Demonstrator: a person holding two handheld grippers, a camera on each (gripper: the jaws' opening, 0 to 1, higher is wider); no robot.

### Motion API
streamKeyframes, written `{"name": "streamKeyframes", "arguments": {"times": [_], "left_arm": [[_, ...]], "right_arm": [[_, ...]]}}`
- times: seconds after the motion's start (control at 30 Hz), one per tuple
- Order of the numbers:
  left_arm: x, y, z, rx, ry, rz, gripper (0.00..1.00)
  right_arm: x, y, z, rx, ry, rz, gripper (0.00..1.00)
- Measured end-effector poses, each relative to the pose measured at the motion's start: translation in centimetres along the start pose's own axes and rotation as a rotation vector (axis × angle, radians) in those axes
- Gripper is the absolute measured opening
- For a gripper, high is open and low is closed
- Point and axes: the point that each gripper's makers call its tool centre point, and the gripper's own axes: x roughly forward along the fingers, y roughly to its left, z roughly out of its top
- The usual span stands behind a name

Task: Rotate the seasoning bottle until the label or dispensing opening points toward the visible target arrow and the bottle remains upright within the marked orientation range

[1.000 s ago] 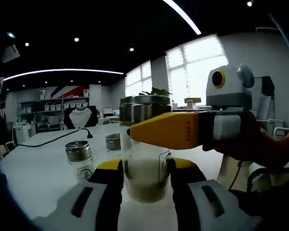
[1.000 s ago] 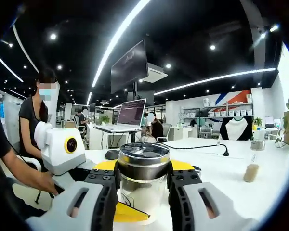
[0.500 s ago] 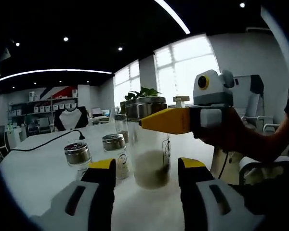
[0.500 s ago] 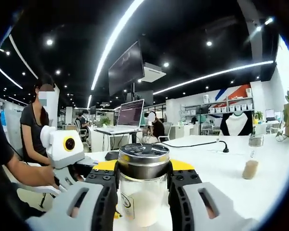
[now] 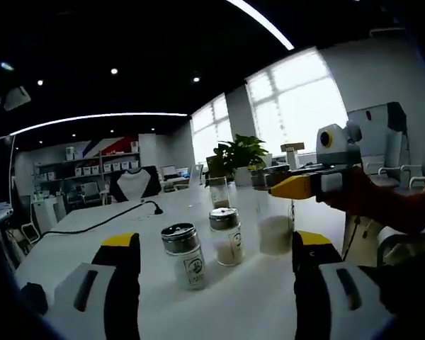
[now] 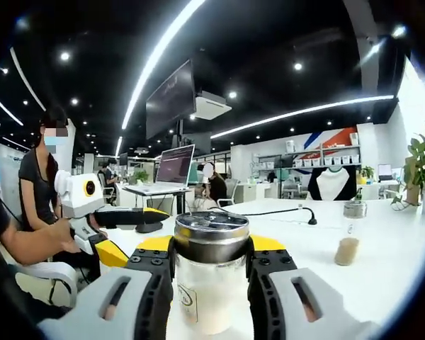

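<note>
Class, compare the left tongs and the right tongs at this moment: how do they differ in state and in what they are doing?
The right tongs are shut on the seasoning bottle, gripping it just below its metal lid; the left tongs are open, wide apart, holding nothing. The right tongs keep their bottle upright; the left tongs point at two small shakers standing apart from them on the white table. Both have yellow-tipped grey jaws.

The seasoning bottle [image 6: 211, 280] is clear glass with a brushed metal cap and paper label; the table [image 5: 241, 297] is smooth, matt white.
</note>
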Motion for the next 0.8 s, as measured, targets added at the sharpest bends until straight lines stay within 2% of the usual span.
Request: {"name": "streamKeyframes", "arguments": {"times": [0.13,0.27,0.6,0.8], "left_arm": [[0.0,0.5,-1.2,-0.069,0.029,-0.021,1.00],[0.1,0.7,-2.1,-0.081,0.055,-0.023,1.00],[0.2,0.4,-2.6,-0.060,0.083,-0.035,1.00],[0.1,0.2,-2.9,-0.043,0.111,-0.048,1.00]], "right_arm": [[-0.2,-0.8,0.1,0.001,-0.004,-0.010,0.37],[-0.2,-2.0,-0.3,-0.007,0.006,-0.022,0.37],[0.4,-4.3,-1.1,-0.020,0.028,-0.043,0.37],[-0.1,-5.7,-1.7,-0.007,0.023,-0.064,0.37]]}}
